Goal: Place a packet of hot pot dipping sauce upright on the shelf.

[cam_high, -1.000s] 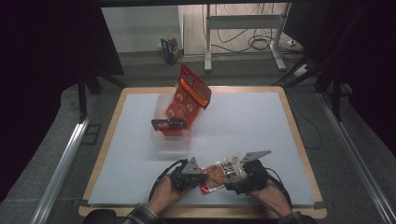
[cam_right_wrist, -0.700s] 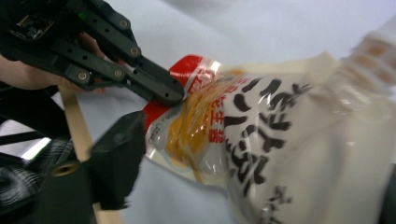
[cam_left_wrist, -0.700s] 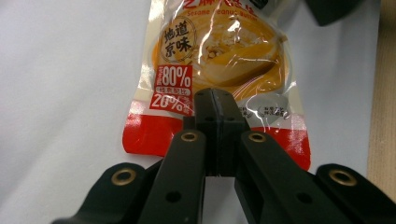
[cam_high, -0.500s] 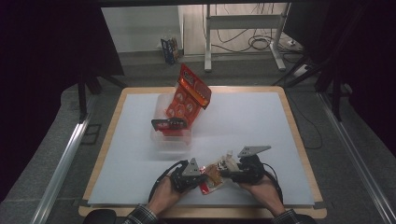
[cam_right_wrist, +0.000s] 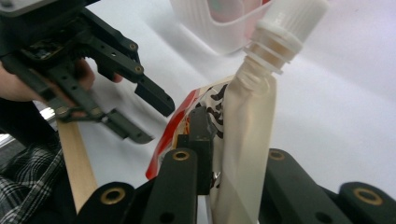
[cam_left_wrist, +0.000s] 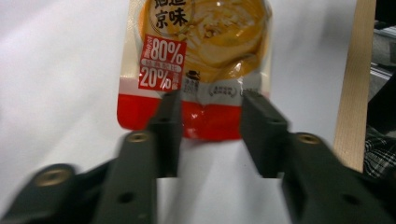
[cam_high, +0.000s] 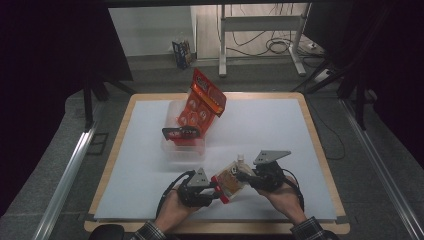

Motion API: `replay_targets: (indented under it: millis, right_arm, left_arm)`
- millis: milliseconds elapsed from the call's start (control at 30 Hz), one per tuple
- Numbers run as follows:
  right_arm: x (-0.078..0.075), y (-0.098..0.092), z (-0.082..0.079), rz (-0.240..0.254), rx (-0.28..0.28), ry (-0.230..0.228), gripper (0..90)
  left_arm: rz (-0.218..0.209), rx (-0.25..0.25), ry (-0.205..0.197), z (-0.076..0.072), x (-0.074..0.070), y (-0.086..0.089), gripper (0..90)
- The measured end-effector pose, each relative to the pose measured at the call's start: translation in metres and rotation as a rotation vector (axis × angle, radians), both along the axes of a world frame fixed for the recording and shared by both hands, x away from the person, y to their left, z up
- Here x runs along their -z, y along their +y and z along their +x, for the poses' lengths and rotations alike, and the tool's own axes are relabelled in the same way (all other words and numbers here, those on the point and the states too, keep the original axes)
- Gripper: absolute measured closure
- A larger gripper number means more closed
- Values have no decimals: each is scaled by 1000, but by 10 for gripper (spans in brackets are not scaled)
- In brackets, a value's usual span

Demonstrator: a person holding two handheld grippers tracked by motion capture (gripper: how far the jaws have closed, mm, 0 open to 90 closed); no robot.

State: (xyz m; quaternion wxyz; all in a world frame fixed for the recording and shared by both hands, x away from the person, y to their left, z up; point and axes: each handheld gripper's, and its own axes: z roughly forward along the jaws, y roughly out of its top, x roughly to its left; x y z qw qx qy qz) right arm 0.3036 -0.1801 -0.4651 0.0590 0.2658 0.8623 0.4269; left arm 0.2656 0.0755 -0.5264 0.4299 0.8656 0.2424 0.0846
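Black jaws of the right gripper (cam_right_wrist: 224,154) are clamped on a spouted pouch (cam_right_wrist: 243,140), pinching its pale side below the white cap (cam_right_wrist: 289,23), which points toward 12 o'clock in the right gripper view. From the high view the right gripper (cam_high: 250,176) sits near the table's front edge, with the pouch (cam_high: 231,179) stretching from it toward 8 o'clock, where the left gripper (cam_high: 216,191) meets the pouch's red bottom edge. In the left gripper view the left gripper (cam_left_wrist: 210,126) has its jaws apart, one on each side of the pouch's red band (cam_left_wrist: 205,119), and whether they touch the pouch cannot be told. The pouch front there shows a golden picture, a red label with white percentages and dark characters at 12 o'clock. A hand (cam_high: 172,217) holds the left gripper and another hand (cam_high: 287,200) holds the right, both with plaid sleeves at 6 o'clock. Farther up the white table (cam_high: 270,130), at about 11 o'clock from the grippers, stands a clear bin (cam_high: 185,142) with red packets (cam_high: 202,102) leaning out of it. The table has a wooden rim (cam_high: 320,145).
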Motion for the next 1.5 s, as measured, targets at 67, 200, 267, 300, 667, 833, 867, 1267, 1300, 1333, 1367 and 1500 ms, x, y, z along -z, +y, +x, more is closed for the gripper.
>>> replay_targets:
  millis: [67, 200, 267, 300, 667, 833, 867, 1267, 1300, 1333, 1367, 1500]
  right_arm:
    - [-3, 0, 1, -5, 5, -11, 826]
    - [-9, -2, 3, 2, 9, -26, 831]
    - [-13, -3, 4, 8, 14, -33, 834]
    - [-15, -3, 5, 9, 13, -37, 836]
    - [-28, -4, 13, -4, 19, -74, 864]
    - [-35, -1, 18, -1, 14, -88, 874]
    - [-37, -1, 19, 0, 13, -92, 875]
    - [-57, 13, 37, 17, -11, -117, 879]
    - [-58, 15, 38, 17, -13, -117, 879]
    - [-59, 17, 40, 19, -17, -114, 879]
    - [-60, 18, 42, 19, -21, -113, 880]
    - [-63, 25, 49, 19, -39, -110, 880]
  left_arm:
    - [-6, -4, -9, -3, -1, 1, 477]
    - [8, -9, -40, -8, -4, 3, 356]
    - [4, -13, -42, -9, -5, 4, 295]
    - [2, -16, -43, -10, -6, 5, 280]
    - [14, -61, -40, -20, -11, 18, 98]
    - [-1, -76, -36, -31, -11, 30, 59]
    - [4, -80, -41, -33, -11, 33, 55]
    - [50, -139, -85, -44, -8, 57, 5]
    - [48, -146, -78, -44, -7, 60, 3]
    - [46, -149, -77, -45, -7, 61, 2]
    - [44, -156, -77, -45, -7, 63, 1]
    - [37, -176, -75, -46, -6, 71, 0]
